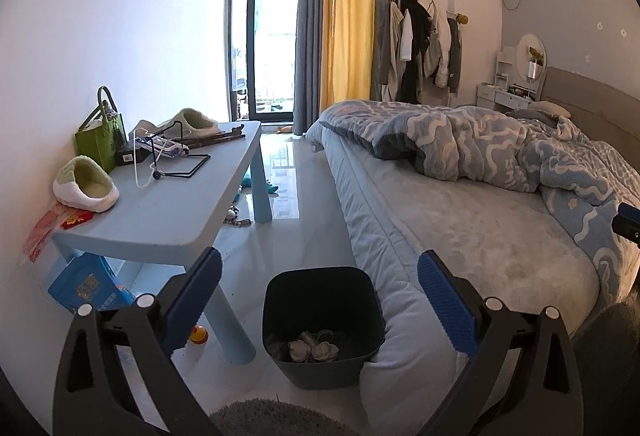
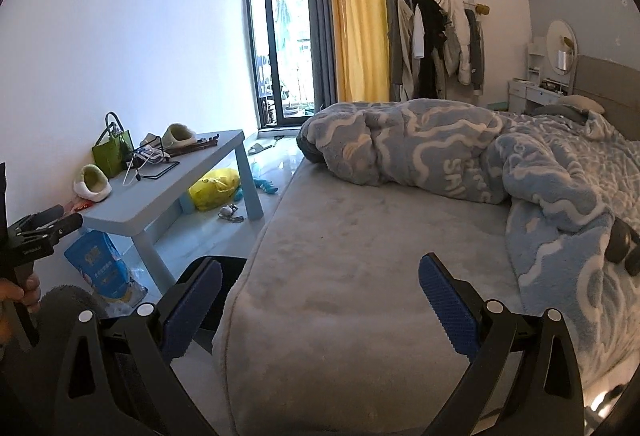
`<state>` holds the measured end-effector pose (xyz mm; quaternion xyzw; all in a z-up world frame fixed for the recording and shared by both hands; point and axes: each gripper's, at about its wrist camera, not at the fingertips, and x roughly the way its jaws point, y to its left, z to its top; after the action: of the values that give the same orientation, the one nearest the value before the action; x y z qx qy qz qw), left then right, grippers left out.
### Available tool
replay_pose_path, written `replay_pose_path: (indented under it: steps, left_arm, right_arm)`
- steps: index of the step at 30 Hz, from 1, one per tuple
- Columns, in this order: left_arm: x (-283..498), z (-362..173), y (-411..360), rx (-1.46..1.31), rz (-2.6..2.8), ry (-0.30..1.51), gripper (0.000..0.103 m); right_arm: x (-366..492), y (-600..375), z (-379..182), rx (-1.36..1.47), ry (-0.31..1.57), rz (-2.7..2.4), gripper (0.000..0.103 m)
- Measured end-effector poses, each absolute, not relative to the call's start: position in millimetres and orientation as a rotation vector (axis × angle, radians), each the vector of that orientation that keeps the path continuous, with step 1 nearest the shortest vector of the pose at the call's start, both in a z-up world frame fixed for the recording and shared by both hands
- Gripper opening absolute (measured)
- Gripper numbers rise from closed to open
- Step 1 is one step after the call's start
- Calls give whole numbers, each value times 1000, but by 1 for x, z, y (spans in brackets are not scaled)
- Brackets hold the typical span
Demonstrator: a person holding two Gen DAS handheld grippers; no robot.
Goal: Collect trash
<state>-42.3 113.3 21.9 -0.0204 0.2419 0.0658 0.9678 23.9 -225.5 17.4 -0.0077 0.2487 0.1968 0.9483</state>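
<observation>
Both jaws are standing wide and empty, so crumpled pale paper scraps point(image 1: 314, 350) are risking slipping beside the dark square plastic bin point(image 1: 320, 320) near the bed.

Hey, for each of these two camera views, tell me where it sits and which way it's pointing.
Left wrist: on the left hand-held gripper, open, aimed down at the bin between table and bed; its own fingers show.
Right wrist: on the right hand-held gripper, open, over the bed; the left hand shows at the edge.
Shared: table, bed, window, coats.
</observation>
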Motion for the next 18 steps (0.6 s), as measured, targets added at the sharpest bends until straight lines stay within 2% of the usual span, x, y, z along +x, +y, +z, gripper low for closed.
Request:
replay_pose_path:
  steps: [18]
  left_arm:
    - [-40, 16, 112, -41, 128, 497, 100]
  right_arm:
    - [24, -227, 17, 13, 522, 408, 100]
